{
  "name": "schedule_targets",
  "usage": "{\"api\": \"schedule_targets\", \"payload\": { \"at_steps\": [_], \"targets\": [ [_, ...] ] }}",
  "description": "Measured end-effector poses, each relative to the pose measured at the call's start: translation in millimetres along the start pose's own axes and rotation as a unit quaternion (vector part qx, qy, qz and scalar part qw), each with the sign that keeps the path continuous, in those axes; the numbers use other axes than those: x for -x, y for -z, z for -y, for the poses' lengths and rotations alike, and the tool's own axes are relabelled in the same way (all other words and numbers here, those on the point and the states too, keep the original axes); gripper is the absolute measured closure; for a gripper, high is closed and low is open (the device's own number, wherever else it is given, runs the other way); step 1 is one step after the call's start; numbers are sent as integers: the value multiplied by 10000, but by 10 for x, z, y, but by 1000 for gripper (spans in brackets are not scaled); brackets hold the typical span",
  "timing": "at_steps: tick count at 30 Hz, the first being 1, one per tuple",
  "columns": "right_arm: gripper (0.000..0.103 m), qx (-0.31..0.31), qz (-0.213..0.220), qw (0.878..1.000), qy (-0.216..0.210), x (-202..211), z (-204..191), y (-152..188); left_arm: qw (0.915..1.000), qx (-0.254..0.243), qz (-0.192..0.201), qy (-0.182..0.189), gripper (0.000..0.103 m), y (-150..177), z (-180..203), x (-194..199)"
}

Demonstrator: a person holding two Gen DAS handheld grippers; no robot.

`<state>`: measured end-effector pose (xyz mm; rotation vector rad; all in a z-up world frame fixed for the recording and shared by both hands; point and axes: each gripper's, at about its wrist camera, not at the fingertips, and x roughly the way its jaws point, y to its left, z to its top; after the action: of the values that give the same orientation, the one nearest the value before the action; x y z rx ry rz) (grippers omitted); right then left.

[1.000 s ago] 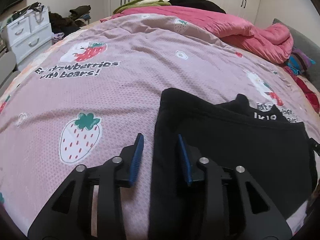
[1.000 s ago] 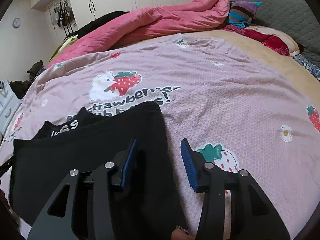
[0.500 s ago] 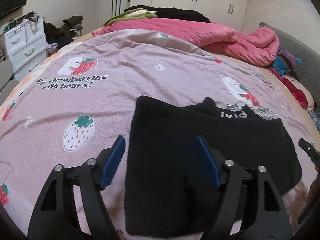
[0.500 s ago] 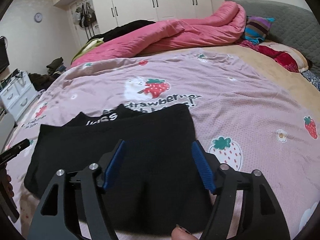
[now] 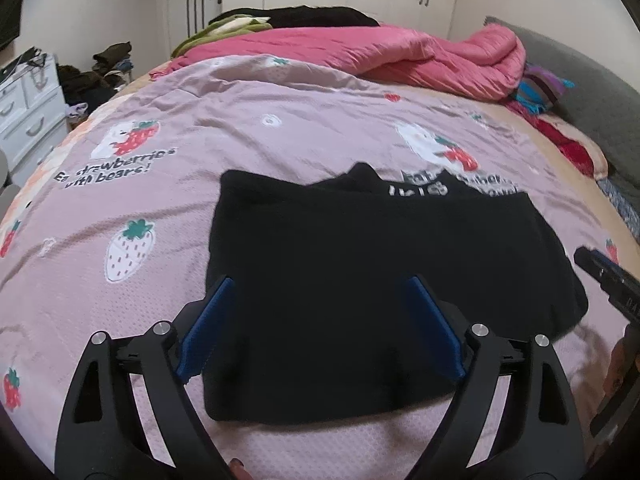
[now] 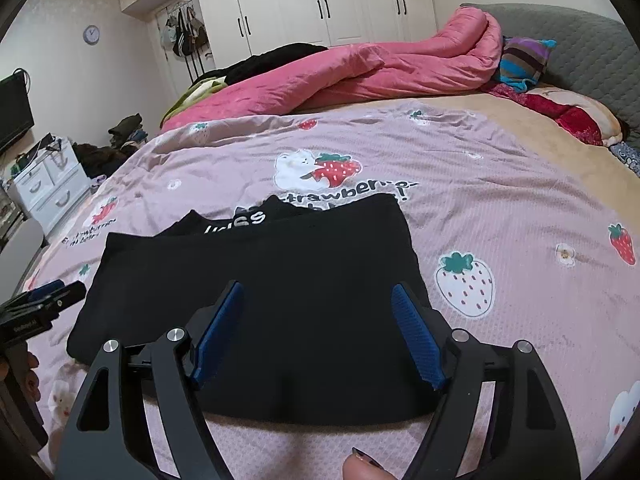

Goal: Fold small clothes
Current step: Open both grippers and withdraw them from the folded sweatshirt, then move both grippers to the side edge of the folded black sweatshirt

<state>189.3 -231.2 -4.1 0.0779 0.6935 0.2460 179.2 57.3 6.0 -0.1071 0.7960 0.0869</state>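
Observation:
A black garment [image 5: 360, 280] with white lettering at its far edge lies folded flat on the pink strawberry bedspread [image 5: 160, 208]; it also shows in the right wrist view [image 6: 280, 280]. My left gripper [image 5: 320, 292] is open wide and empty, raised above the garment's near left part. My right gripper [image 6: 318, 300] is open wide and empty, raised above its near right part. Each gripper's tip shows at the edge of the other's view, the right one [image 5: 604, 276] and the left one [image 6: 40, 304].
A pink quilt [image 5: 380, 56] is bunched at the bed's far side, with dark clothes behind it. Striped and red pillows [image 6: 524, 60] lie at the grey headboard on the right. A white drawer unit [image 6: 48, 188] stands left of the bed. White wardrobes line the back wall.
Both grippers opened from a narrow gap to wide and pulled back and up from the garment. The garment now lies flat, with more of it in view.

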Motion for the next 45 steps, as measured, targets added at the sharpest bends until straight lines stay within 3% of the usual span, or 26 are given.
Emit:
{"api": "schedule_targets", "payload": {
  "at_steps": [8, 12, 18, 24, 28, 32, 36, 45],
  "targets": [
    [24, 107, -267, 9995, -92, -56, -119, 153, 9992, -137, -340, 133, 22, 161, 79, -150],
    [24, -166, -599, 9979, -203, -136, -83, 284, 9982, -142, -573, 107, 21, 266, 38, -277],
    [23, -447, -1167, 9921, -131, -313, 8, 453, 9975, -330, -620, 37, 19, 376, 47, -301],
    [22, -304, -1085, 9936, -72, -204, -69, 502, 9973, -402, -610, 30, 19, 425, 32, -245],
    [22, -214, -844, 9955, -383, -73, -195, 441, 9978, -379, -535, -39, 19, 412, -42, -160],
    [16, 159, -526, 9973, -483, 71, -396, 403, 9983, -341, -457, -66, 19, 404, -149, -53],
    [15, 613, -265, 9965, -499, 170, -617, 404, 9987, -304, -346, -201, 12, 405, -283, 59],
    [8, 1407, -73, 9875, -700, 220, -1058, 498, 9986, -181, -223, -444, 10, 390, -556, 181]
  ]
}}
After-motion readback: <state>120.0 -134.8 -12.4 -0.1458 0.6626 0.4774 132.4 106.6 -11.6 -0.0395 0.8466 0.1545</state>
